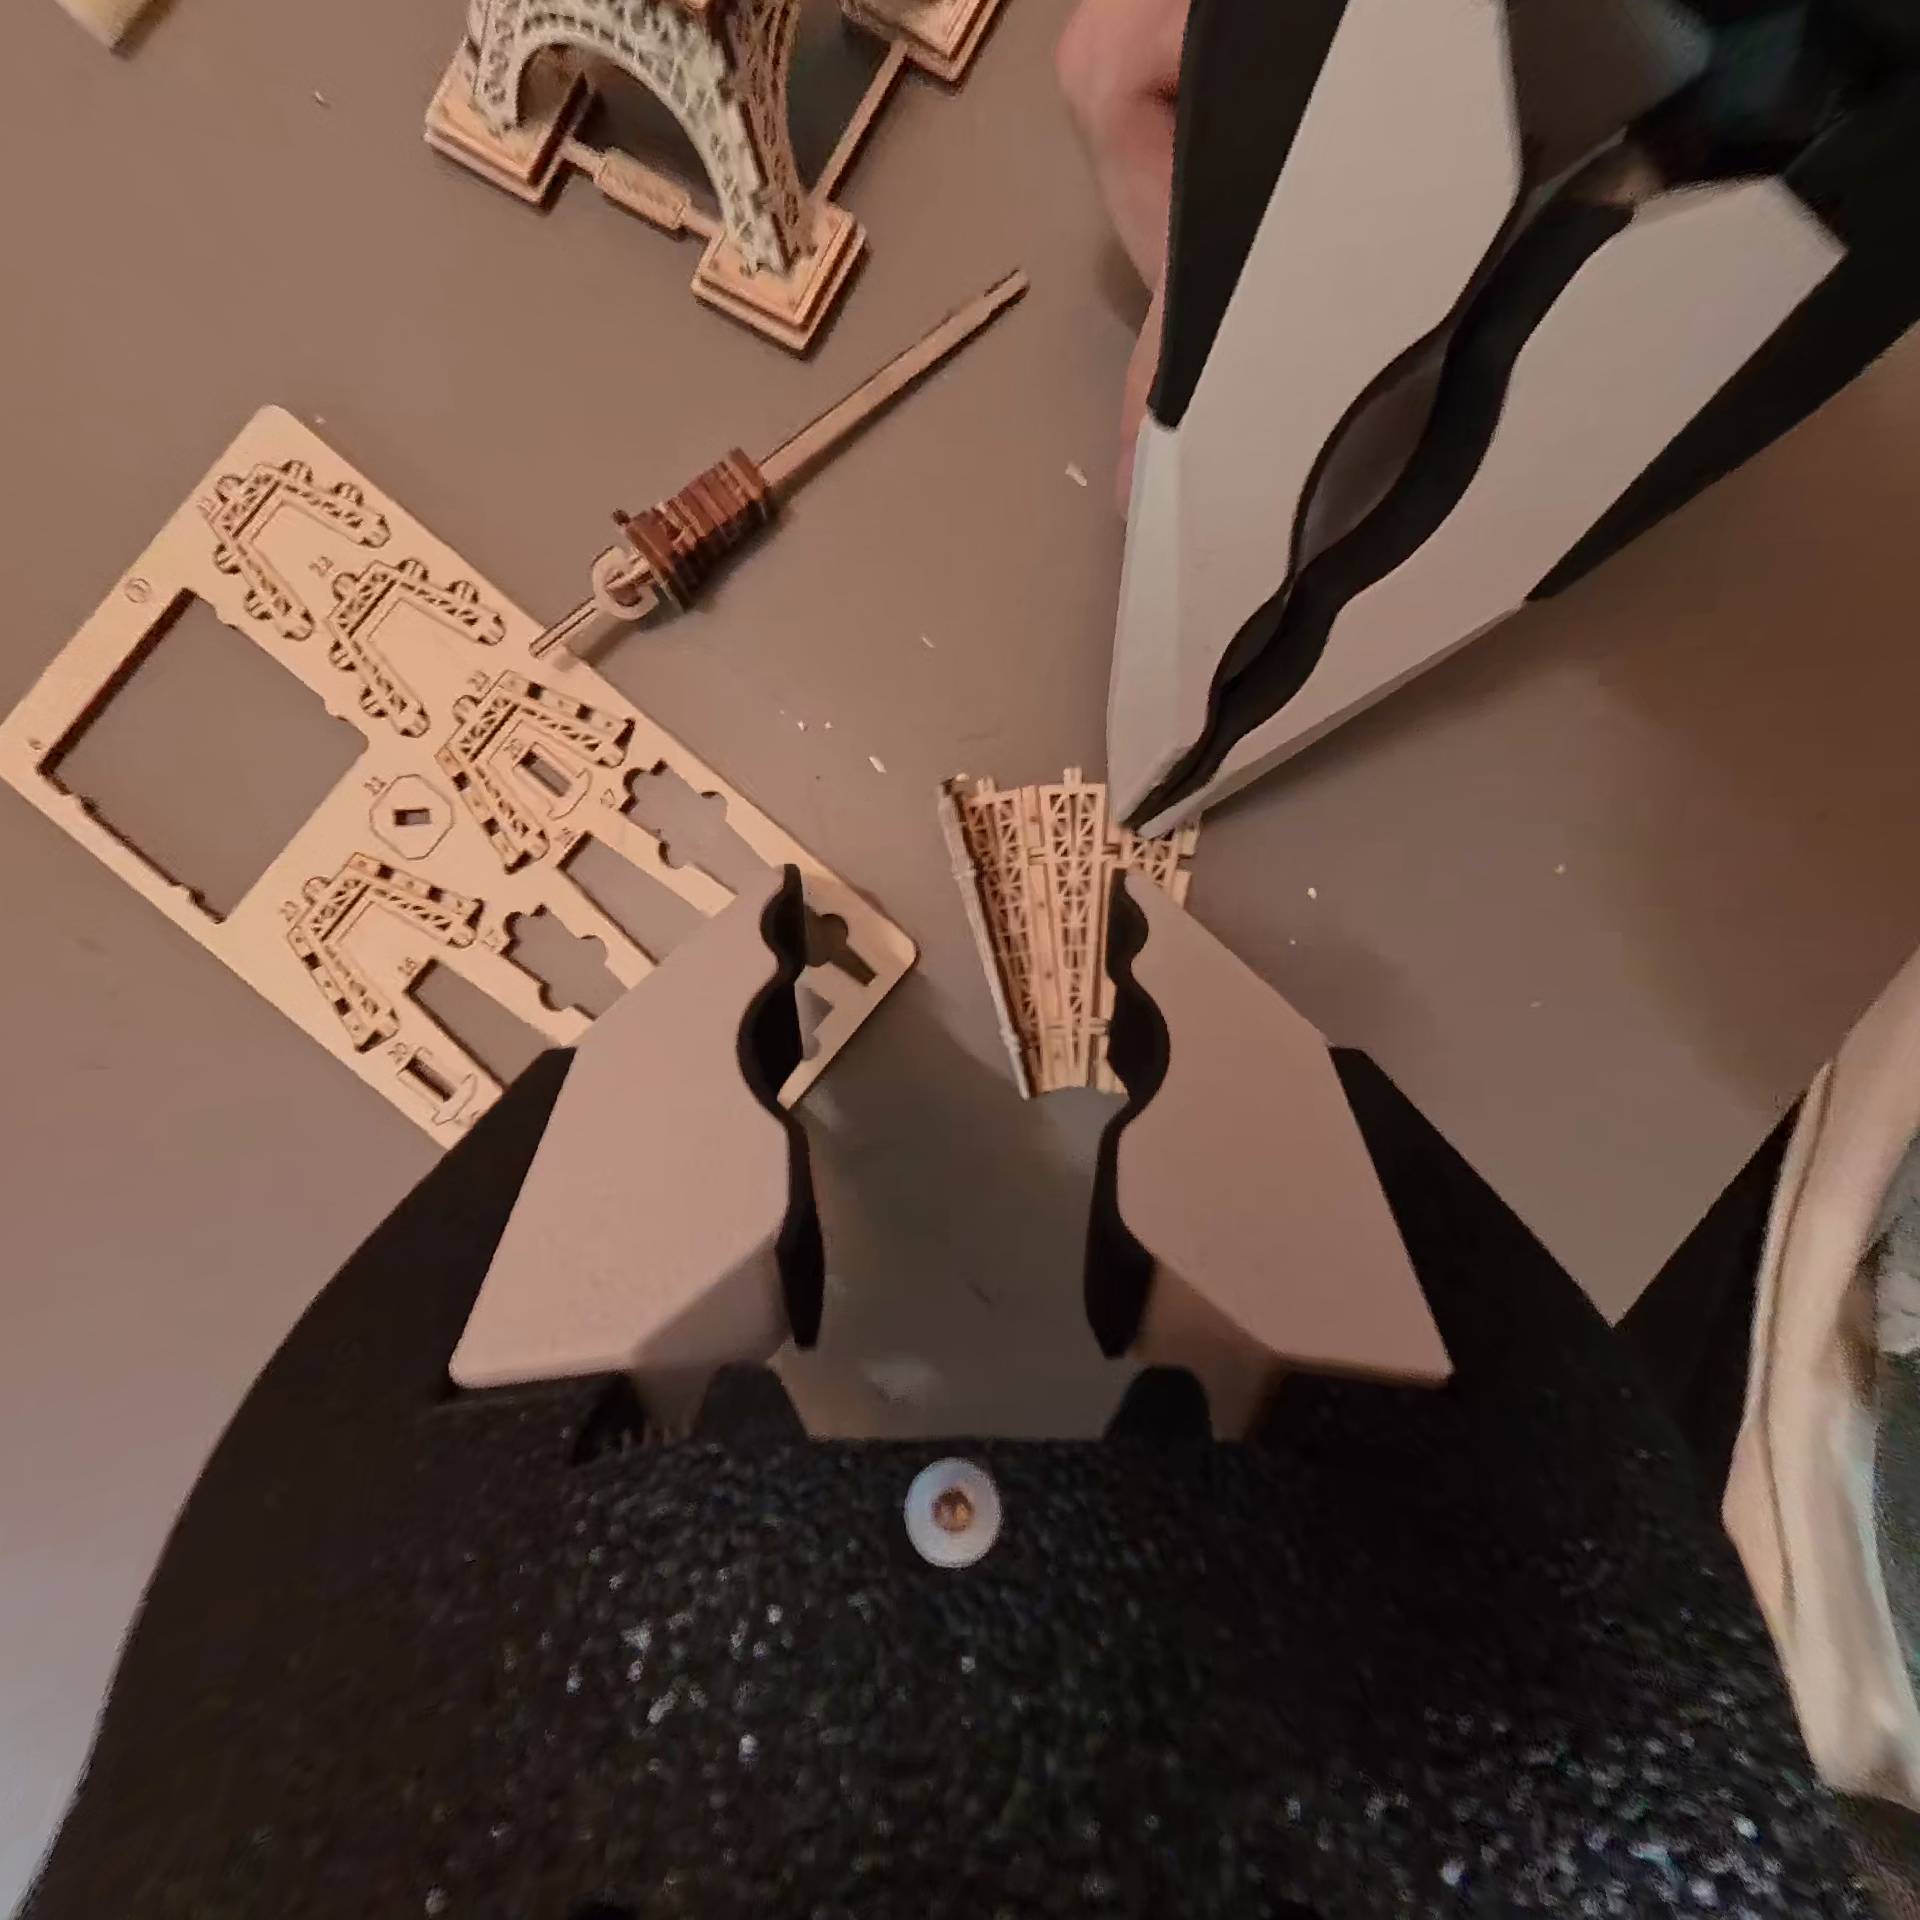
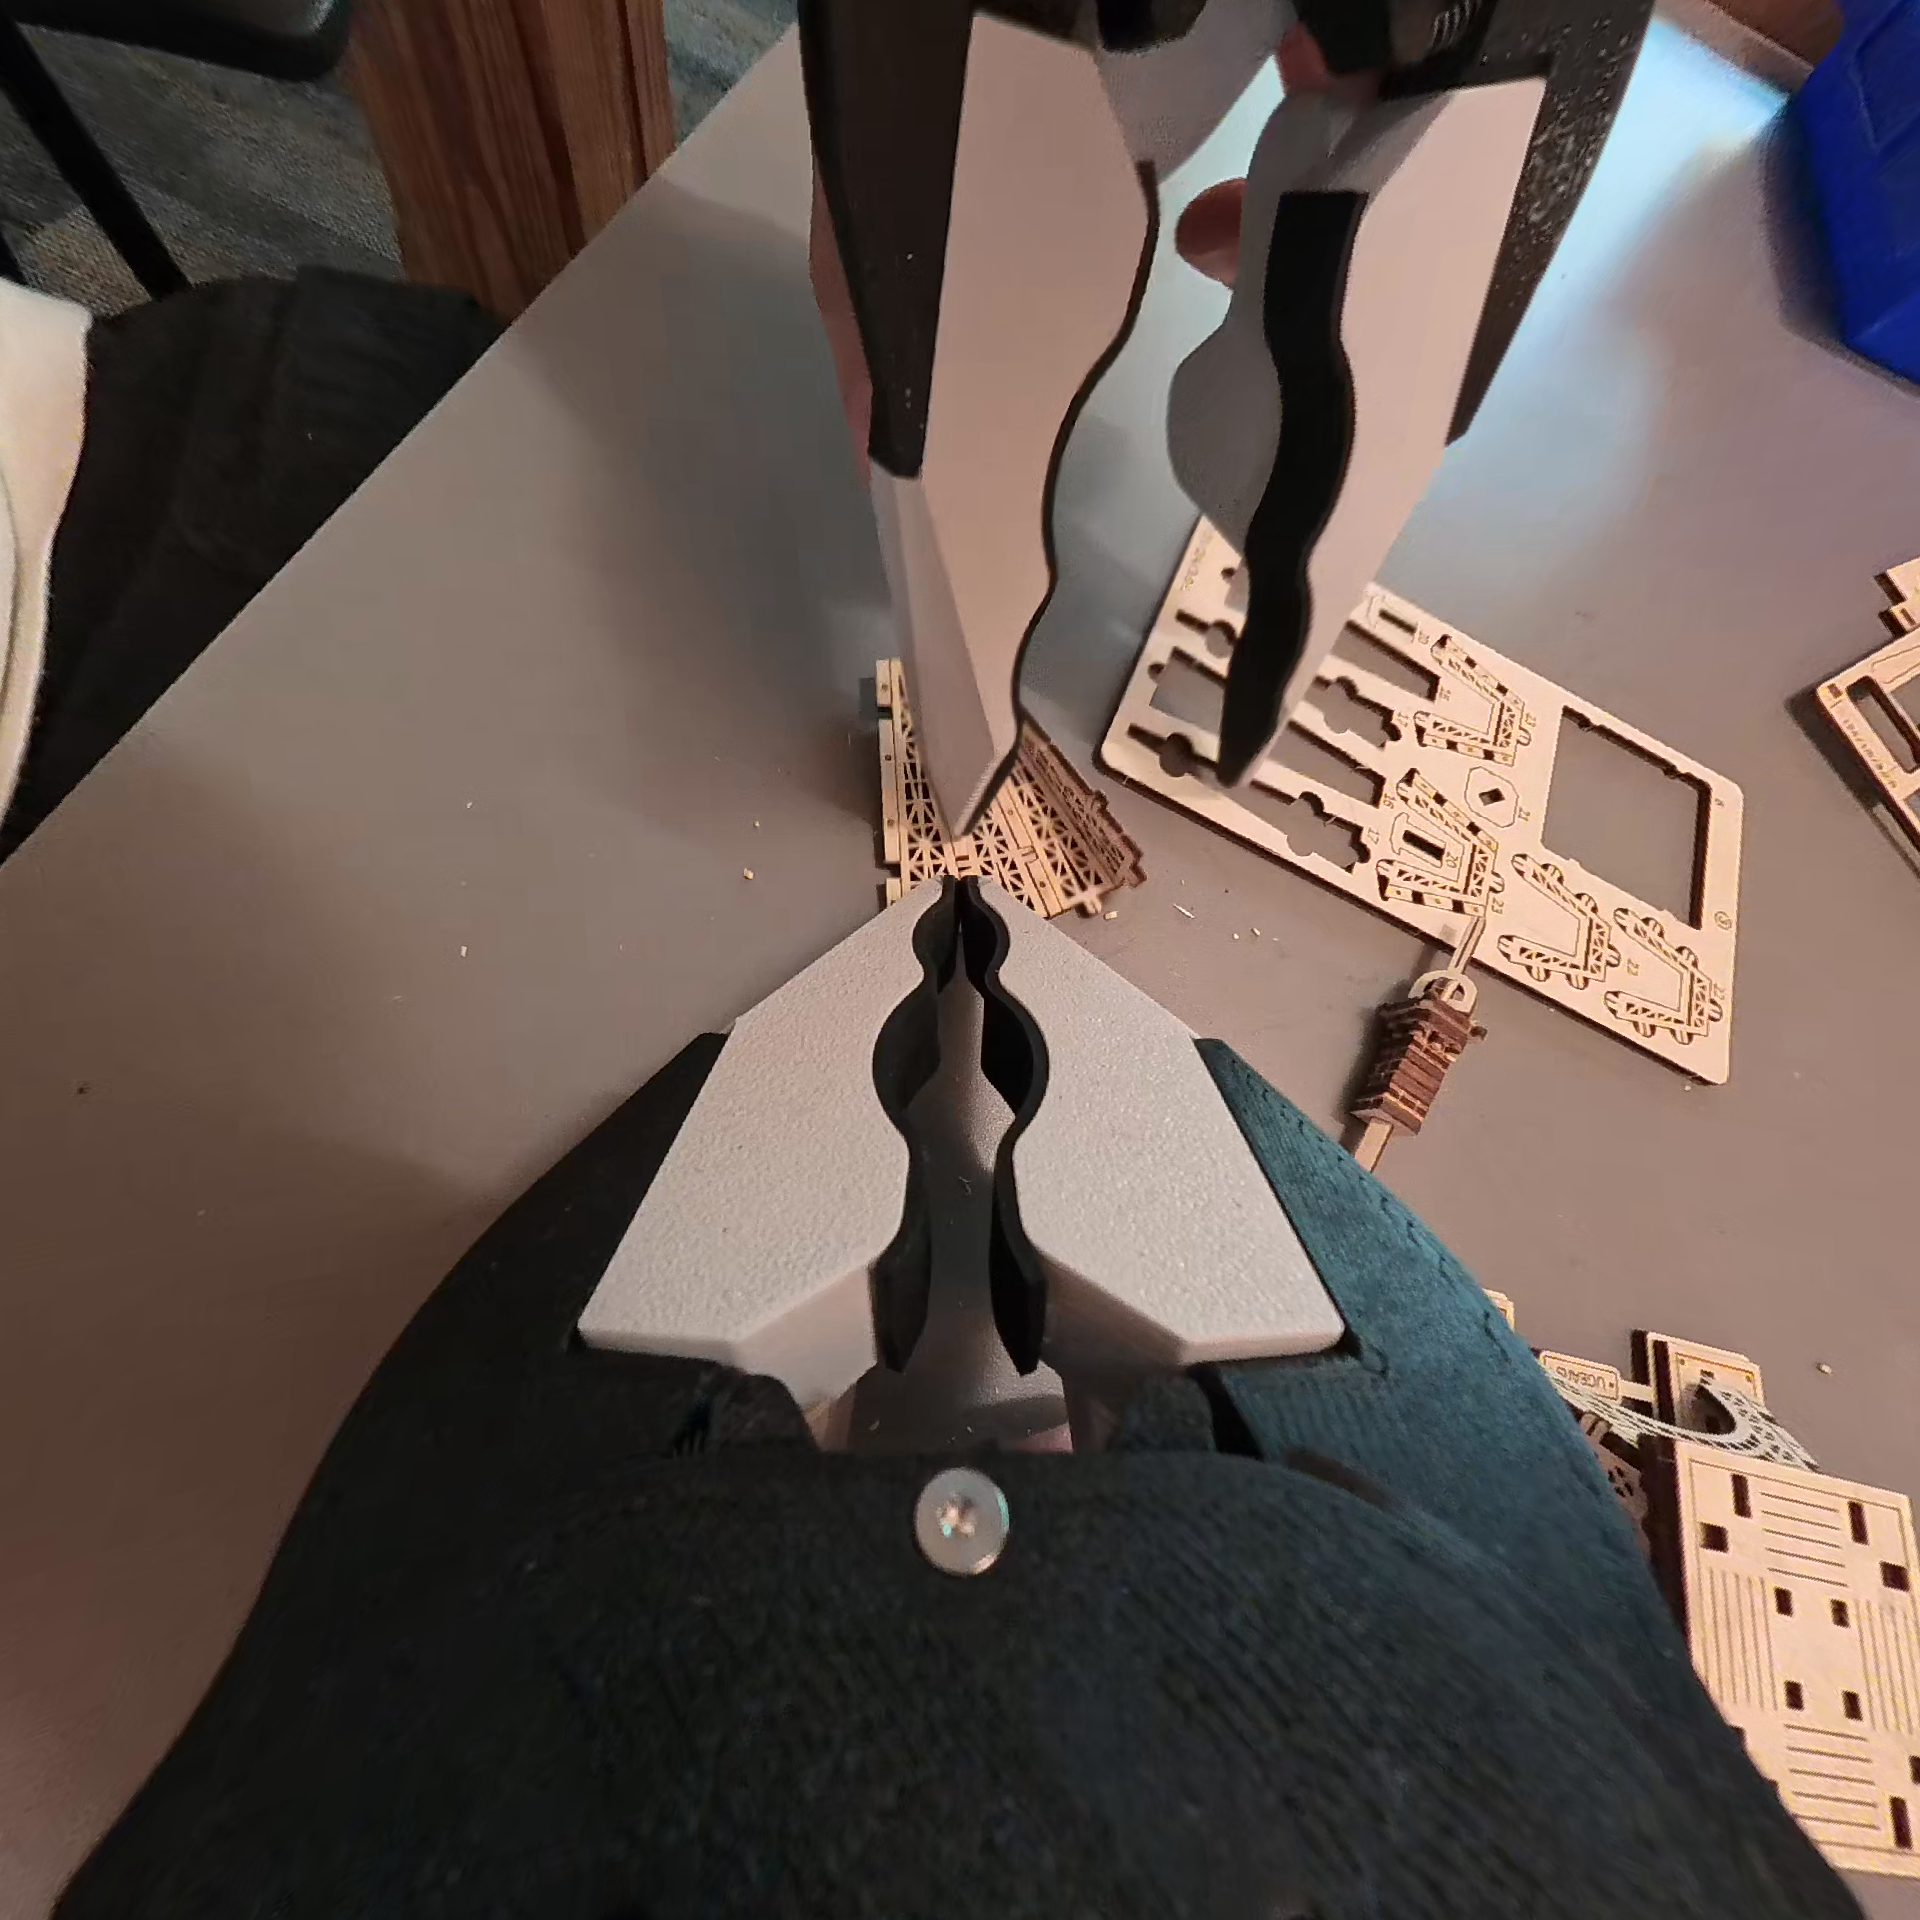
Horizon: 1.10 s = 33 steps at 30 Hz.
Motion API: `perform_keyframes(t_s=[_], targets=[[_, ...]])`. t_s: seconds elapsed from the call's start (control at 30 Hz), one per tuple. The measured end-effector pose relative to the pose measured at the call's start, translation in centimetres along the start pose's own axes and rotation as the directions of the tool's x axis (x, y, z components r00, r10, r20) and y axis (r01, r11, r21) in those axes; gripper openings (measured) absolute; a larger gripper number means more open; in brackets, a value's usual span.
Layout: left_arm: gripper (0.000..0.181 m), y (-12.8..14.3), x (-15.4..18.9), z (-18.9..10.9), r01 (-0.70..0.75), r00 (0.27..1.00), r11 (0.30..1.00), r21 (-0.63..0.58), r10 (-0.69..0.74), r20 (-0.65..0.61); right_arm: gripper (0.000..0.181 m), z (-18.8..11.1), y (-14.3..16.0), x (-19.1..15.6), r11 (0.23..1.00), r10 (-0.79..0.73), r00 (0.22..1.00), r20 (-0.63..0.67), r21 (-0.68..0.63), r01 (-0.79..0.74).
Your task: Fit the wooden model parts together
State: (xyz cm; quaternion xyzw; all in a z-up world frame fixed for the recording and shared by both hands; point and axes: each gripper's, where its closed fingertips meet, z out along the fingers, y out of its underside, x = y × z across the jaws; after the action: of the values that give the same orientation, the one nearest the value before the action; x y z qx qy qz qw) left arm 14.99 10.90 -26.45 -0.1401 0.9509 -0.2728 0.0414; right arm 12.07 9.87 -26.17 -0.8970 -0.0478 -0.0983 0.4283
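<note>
A small lattice wooden part (image 1: 1039, 914) lies on the grey table (image 1: 1455, 935); it also shows in the right wrist view (image 2: 1039, 842). My left gripper (image 1: 956, 894) is open and hangs just above the part, with its right finger (image 1: 1195, 1091) over the part's right edge. In the right wrist view the left gripper (image 2: 1101, 800) comes down from above, one fingertip (image 2: 971, 790) on the part. My right gripper (image 2: 961, 891) is shut, its tips touching the part's edge (image 1: 1143, 816). I cannot tell whether it pinches the wood.
A punched-out part sheet (image 1: 312, 769) (image 2: 1558, 831) lies beside the part. A thin spire rod with brown stacked discs (image 1: 707, 520) (image 2: 1413, 1049) lies past it. The tower base model (image 1: 665, 156) stands farther off. More sheets (image 2: 1808, 1558) lie at the right. The table edge (image 2: 416, 436) runs at the left.
</note>
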Motion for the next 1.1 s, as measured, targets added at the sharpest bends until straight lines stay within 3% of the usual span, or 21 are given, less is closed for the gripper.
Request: perform_keyframes(t_s=[0.2,0.43,0.63,0.7,0.97,1.1], targets=[[0.069,0.3,-0.5,0.2,0.04,0.999,0.998,-0.038,-0.039,0.011,0.0,0.0,0.0,0.0,1.0,0.001,1.0,0.0,0.001,-0.001],[0.072,0.5,-0.7,0.3,0.048,0.999,0.982,-0.181,-0.05,-0.005,0.0,0.0,0.0,0.0,1.0,0.009,1.0,0.007,0.0,-0.009],[0.058,0.3,0.0,0.4,-0.034,0.999,0.948,-0.317,0.019,-0.049,0.0,0.0,0.0,0.0,1.0,0.008,1.0,0.007,0.0,-0.008],[0.049,0.3,0.5,0.4,-0.041,0.997,0.943,-0.33,0.015,-0.081,0.0,0.0,0.0,0.0,1.0,0.01,1.0,0.009,0.0,-0.01],[0.049,0.3,0.5,0.3,-0.046,0.998,0.941,-0.334,0.027,-0.063,0.0,0.0,0.0,0.0,1.0,0.004,1.0,0.008,0.0,-0.004],[0.061,-0.3,-0.5,0.0,-0.127,0.985,0.954,-0.271,0.153,0.077,0.0,0.0,-0.1,0.0,1.0,-0.005,1.0,0.002,0.0,0.005]])
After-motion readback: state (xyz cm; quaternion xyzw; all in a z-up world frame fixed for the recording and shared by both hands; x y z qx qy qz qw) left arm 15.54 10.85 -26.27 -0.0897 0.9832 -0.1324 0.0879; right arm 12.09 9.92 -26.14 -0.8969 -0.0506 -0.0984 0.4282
